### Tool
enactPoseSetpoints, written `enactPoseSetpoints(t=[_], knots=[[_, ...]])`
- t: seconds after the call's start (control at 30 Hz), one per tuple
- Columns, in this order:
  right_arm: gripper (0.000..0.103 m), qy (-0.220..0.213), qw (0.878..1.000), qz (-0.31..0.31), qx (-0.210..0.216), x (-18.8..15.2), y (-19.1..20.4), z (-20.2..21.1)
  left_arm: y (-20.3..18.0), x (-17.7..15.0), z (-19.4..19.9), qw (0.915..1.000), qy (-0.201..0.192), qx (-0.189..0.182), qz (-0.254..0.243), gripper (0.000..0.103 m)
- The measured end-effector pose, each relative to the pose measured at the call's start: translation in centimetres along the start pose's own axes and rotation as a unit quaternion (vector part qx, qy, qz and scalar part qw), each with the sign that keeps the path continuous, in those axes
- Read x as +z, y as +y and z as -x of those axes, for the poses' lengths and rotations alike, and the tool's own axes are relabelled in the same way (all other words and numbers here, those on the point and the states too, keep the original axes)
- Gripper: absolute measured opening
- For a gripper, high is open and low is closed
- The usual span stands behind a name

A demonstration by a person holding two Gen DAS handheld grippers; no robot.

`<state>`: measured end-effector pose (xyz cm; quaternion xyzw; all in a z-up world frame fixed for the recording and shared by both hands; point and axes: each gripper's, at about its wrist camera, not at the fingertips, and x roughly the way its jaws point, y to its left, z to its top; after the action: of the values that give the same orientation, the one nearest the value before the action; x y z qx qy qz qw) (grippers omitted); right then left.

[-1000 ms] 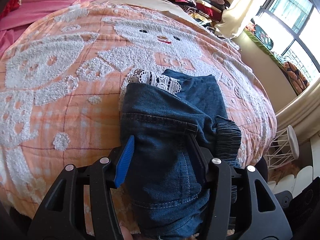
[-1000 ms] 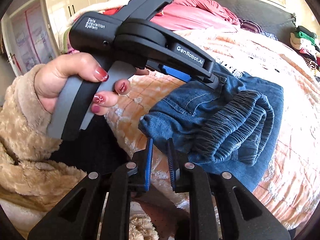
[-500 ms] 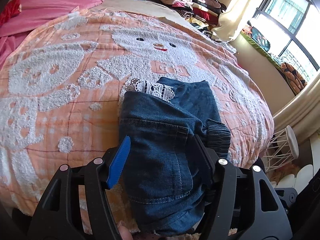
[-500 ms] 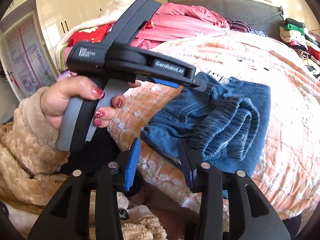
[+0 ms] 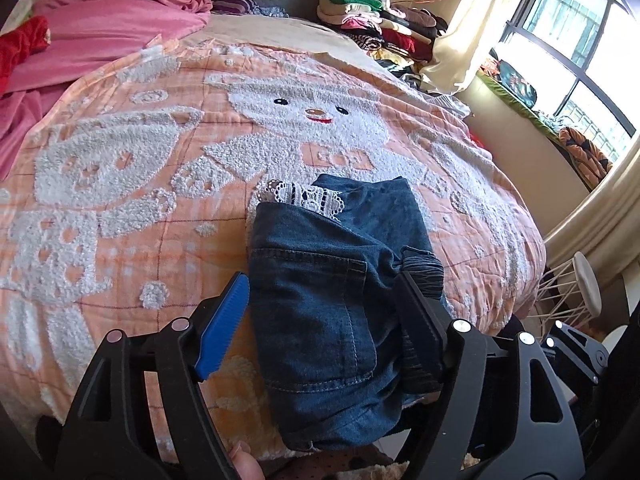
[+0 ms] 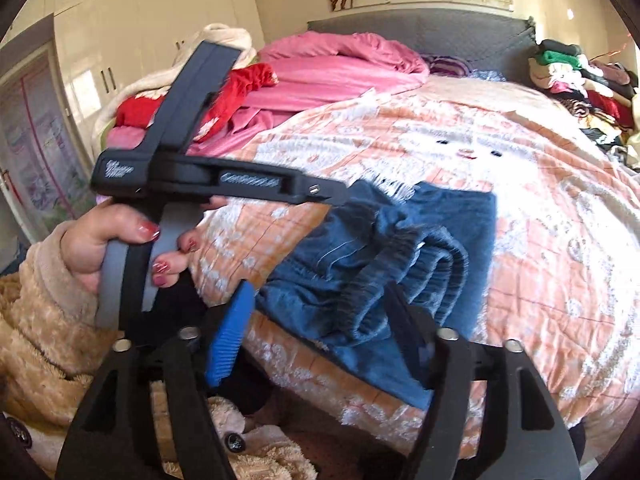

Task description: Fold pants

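Dark blue denim pants point(image 5: 320, 304) lie folded on the peach quilted bed point(image 5: 120, 208). Both the left gripper point(image 5: 320, 320) and right gripper point(image 6: 320, 332) are opening, pads clear of cloth; we should lift straight off toward six o'clock without snagging the bundle.

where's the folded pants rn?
The folded pants lie on the orange bedspread near the bed's near edge, below the white bear's face in the left wrist view, seen between the opening jaws of the left gripper.

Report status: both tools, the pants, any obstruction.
Left tool and right tool opening, gripping nothing. Folded denim pants lying on the orange bedspread, lace trim showing. Nothing in the way.
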<state>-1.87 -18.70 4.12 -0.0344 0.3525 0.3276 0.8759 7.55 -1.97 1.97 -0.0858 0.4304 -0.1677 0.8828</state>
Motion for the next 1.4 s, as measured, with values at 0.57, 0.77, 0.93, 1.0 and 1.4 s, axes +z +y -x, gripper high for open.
enactPoseSetpoints(t=[0.57, 0.77, 0.93, 1.0, 1.4], knots=[[0.081, -0.011, 0.996, -0.053, -0.068, 1.1, -4.7, 0.5, -0.1, -0.2, 1.9, 0.9992, -0.025, 0.026, -0.015, 0.076], [0.082, -0.001, 0.993, -0.076, -0.088, 1.1, -6.8, -0.1, 0.5, -0.6, 1.1, 0.9992, -0.016, 0.034, -0.009, 0.076], [0.082, 0.016, 0.99, -0.102, -0.096, 0.5, -8.4, -1.2, 1.2, -1.1, 0.2, 0.9991, -0.007, 0.041, -0.002, 0.078], [0.082, 0.024, 0.989, -0.114, -0.096, 0.2, -9.1, -1.7, 1.5, -1.3, -0.3, 0.9991, -0.002, 0.043, 0.002, 0.078], [0.081, 0.058, 0.984, -0.156, -0.061, -1.4, -11.5, -5.2, 2.2, -2.4, -3.5, 0.9989, 0.032, 0.011, 0.032, 0.078]])
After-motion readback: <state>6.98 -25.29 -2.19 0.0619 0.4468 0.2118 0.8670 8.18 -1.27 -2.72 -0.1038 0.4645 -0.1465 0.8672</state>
